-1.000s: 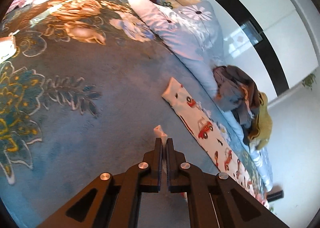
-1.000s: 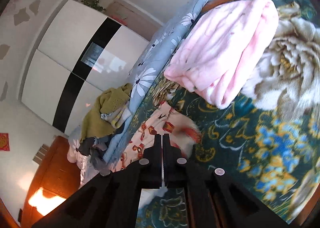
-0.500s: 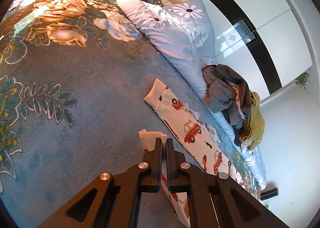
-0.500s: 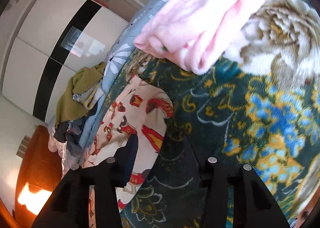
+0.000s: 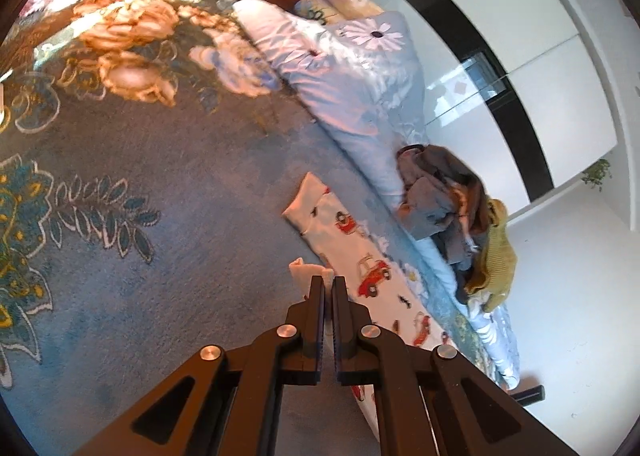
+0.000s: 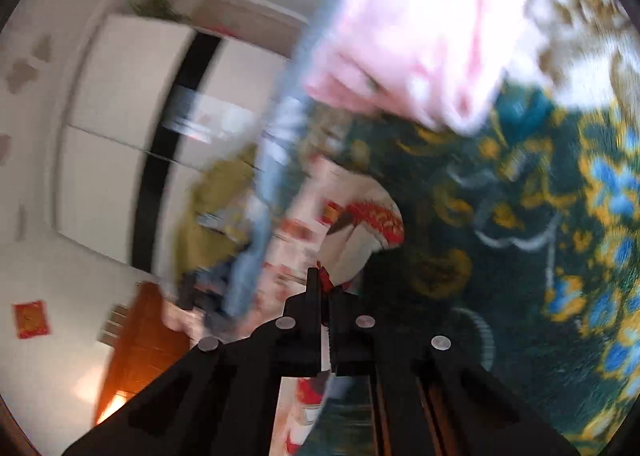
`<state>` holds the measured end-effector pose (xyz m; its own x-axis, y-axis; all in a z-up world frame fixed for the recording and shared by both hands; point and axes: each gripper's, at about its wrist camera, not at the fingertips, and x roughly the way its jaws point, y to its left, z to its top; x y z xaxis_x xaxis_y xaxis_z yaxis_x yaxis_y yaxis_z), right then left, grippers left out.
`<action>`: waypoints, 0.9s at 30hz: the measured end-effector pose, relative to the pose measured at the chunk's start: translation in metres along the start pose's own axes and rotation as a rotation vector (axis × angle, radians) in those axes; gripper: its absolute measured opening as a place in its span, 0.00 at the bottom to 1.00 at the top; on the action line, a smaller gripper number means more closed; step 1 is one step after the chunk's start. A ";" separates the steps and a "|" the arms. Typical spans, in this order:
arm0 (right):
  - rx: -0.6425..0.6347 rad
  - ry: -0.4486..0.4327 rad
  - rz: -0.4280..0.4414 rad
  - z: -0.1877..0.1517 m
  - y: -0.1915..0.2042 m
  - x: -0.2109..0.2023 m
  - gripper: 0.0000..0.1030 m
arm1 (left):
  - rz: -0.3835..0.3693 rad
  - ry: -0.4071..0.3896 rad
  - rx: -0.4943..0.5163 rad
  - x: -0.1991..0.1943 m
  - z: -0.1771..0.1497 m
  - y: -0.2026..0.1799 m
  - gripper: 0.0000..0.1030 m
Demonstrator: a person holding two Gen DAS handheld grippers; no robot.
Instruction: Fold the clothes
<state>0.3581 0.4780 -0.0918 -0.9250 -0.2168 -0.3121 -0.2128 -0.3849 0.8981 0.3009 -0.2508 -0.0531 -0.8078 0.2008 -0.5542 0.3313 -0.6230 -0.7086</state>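
A white garment printed with red cars [image 5: 360,256] lies stretched along the blue floral bedspread [image 5: 160,216]. My left gripper [image 5: 328,281] is shut on one of its cuffs [image 5: 310,270], just above the bed. In the blurred right wrist view my right gripper [image 6: 325,276] is shut on the other end of the same garment [image 6: 356,224], whose red-trimmed edge curls up beyond the fingers.
A heap of grey, brown and mustard clothes [image 5: 460,224] sits on the pale blue duvet [image 5: 360,88] at the bed's far side. A folded pink blanket [image 6: 420,28] lies ahead of the right gripper. White wardrobe [image 5: 540,56] beyond the bed.
My right gripper opened half a second ago and has shut again on the garment's edge, moving fast. My left gripper stays shut on the cuff and has shifted slightly.
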 end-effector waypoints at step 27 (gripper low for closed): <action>-0.045 0.160 -0.173 0.093 0.069 0.176 0.02 | 0.355 0.123 -0.035 0.199 0.101 -0.058 0.06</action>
<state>0.1518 0.4969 -0.0559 -0.8136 -0.2821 -0.5084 -0.3461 -0.4677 0.8133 0.0715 -0.2509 -0.0778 -0.5760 0.0678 -0.8146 0.5981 -0.6444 -0.4765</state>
